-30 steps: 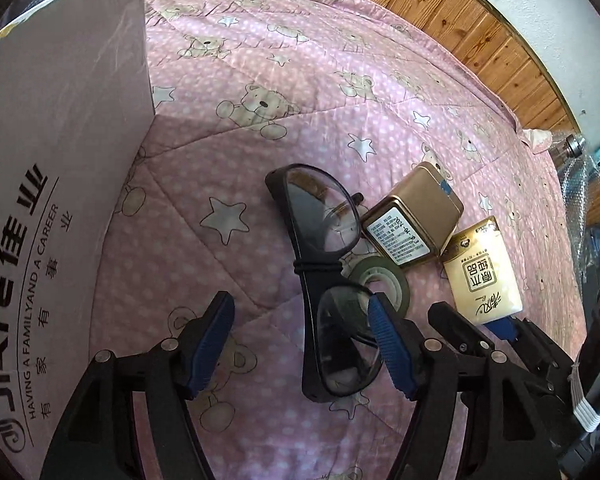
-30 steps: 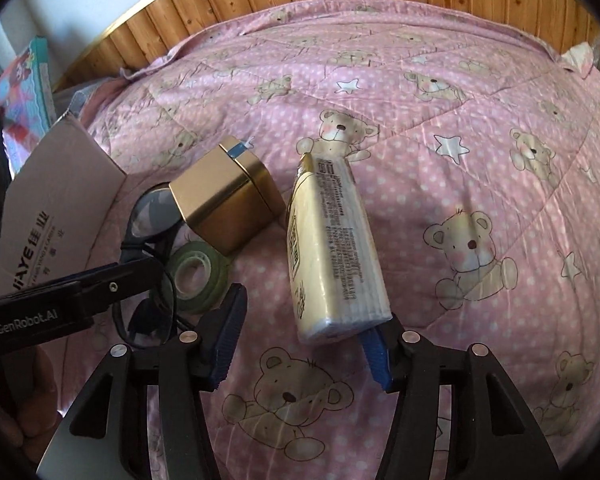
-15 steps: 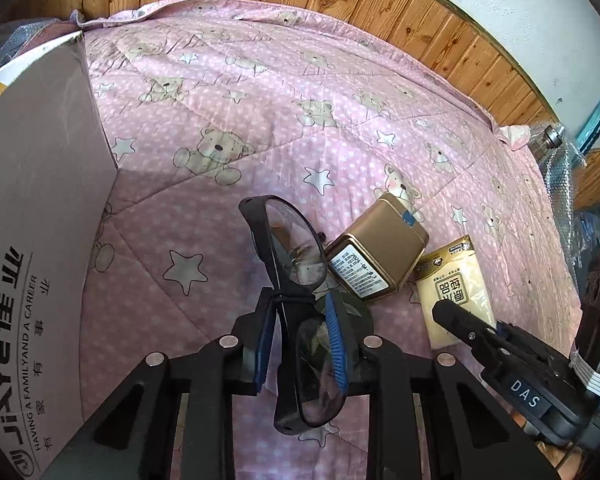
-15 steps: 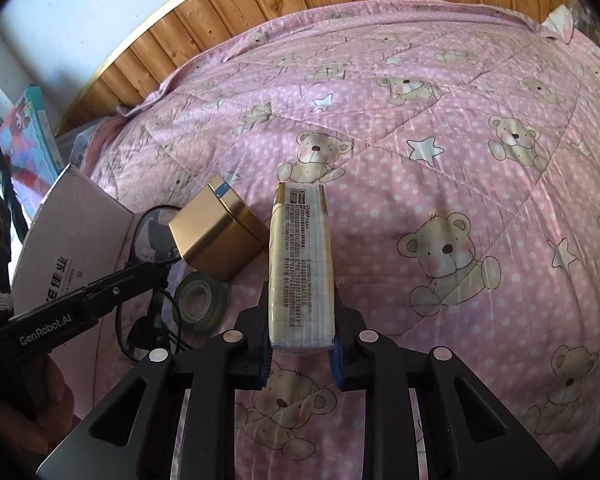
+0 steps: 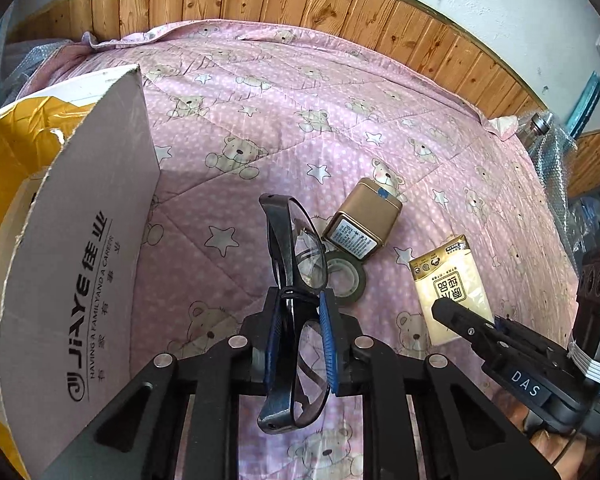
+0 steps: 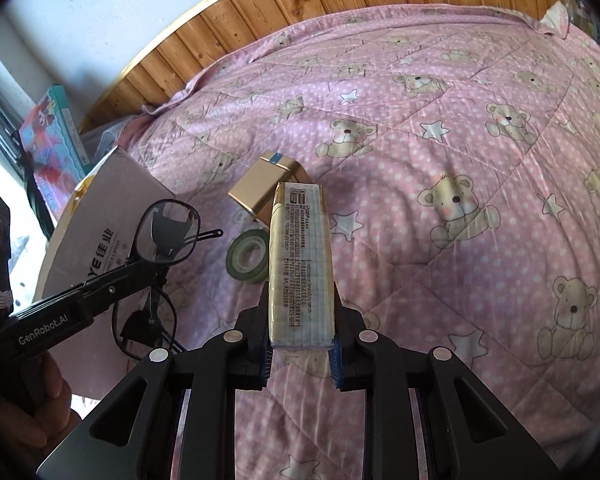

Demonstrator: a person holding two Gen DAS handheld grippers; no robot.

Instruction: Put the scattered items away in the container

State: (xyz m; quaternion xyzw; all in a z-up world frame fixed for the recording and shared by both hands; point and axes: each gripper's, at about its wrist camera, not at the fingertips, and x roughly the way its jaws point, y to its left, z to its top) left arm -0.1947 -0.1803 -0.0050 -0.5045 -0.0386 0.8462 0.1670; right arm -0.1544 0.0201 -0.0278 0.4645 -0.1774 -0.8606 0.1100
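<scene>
Pink quilt (image 5: 260, 128) below, left gripper (image 5: 299, 336) clamped on glasses (image 5: 296, 264), right gripper (image 6: 300, 344) on tissues (image 6: 300, 264), so I'd clear the box (image 5: 80, 248) rim before releasing.

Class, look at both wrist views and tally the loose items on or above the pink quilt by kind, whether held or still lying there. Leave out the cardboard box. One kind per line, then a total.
Black-framed glasses, held in the left gripper: 1
Tissue pack, held in the right gripper: 1
Gold tin, on the quilt: 1
Green tape roll, on the quilt: 1
Total: 4
</scene>
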